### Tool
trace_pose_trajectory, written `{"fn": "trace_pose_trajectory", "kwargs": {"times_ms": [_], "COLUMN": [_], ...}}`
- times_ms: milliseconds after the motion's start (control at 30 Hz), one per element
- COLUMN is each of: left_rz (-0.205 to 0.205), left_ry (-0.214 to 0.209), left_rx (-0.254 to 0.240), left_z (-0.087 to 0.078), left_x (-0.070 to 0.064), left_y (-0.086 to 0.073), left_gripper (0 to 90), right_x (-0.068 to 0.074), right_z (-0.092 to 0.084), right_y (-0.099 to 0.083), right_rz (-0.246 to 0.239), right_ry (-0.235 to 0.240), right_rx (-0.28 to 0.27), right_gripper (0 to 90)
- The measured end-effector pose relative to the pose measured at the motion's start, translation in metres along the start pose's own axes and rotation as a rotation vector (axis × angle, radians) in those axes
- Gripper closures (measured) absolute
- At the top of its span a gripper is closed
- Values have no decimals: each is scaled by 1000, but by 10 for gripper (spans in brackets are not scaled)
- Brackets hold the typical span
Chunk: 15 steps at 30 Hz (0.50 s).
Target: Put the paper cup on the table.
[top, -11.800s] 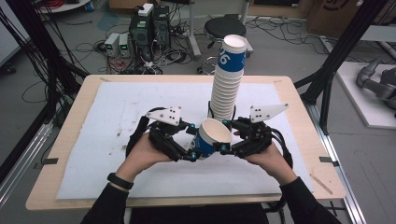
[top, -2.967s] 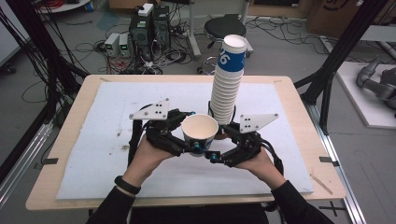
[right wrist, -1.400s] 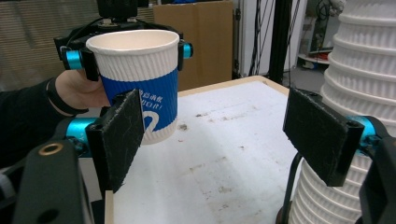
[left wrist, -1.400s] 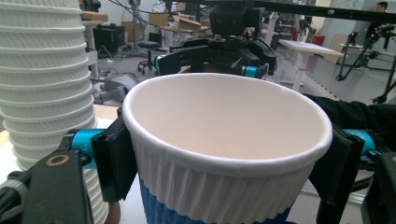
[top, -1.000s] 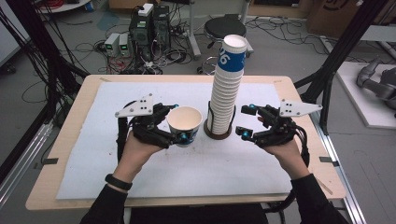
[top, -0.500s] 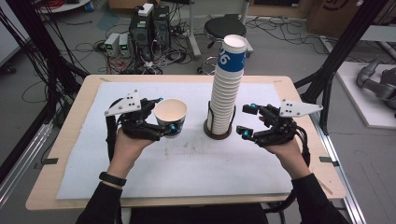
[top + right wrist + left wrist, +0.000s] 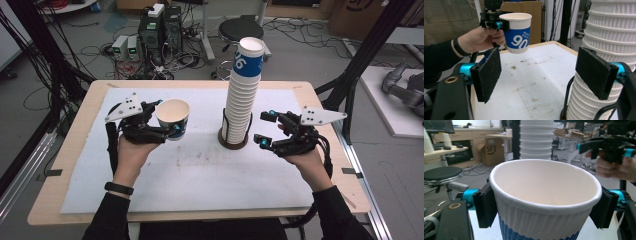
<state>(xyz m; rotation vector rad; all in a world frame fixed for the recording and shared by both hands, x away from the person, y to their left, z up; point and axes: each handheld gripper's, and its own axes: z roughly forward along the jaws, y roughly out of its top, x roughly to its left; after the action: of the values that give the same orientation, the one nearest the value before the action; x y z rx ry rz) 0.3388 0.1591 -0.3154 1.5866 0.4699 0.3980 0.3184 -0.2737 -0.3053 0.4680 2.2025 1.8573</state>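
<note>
Now cup carried farther left by left gripper, right gripper unmoved

A: Place type?
B: Lab. Computer towers and loose cables on the floor, black frame struts around a wooden table.
A: More?
B: Desks, cardboard box, stool.

Raised cup beside cup stack
</note>
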Motion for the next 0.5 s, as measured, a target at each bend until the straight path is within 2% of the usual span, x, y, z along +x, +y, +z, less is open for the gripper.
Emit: {"fn": "trace_pose_trajectory", "kwargs": {"times_ms": [167, 400, 500], "left_rz": [-17, -10, -22], "left_ry": [42, 97, 116], "left_rx": [-6, 7, 0], "left_z": [-1, 3, 4], "left_x": [9, 18, 23], "left_y": [-5, -10, -15], "left_gripper": [226, 226, 226], "right_x": [0, 0, 0], "right_z": [-1, 0, 0], "right_y": [0, 0, 0], "right_rz": [-1, 4, 6], "right_ry": [-2, -4, -3], "right_rx": [-4, -1, 2], "right_gripper": [211, 211, 211]}}
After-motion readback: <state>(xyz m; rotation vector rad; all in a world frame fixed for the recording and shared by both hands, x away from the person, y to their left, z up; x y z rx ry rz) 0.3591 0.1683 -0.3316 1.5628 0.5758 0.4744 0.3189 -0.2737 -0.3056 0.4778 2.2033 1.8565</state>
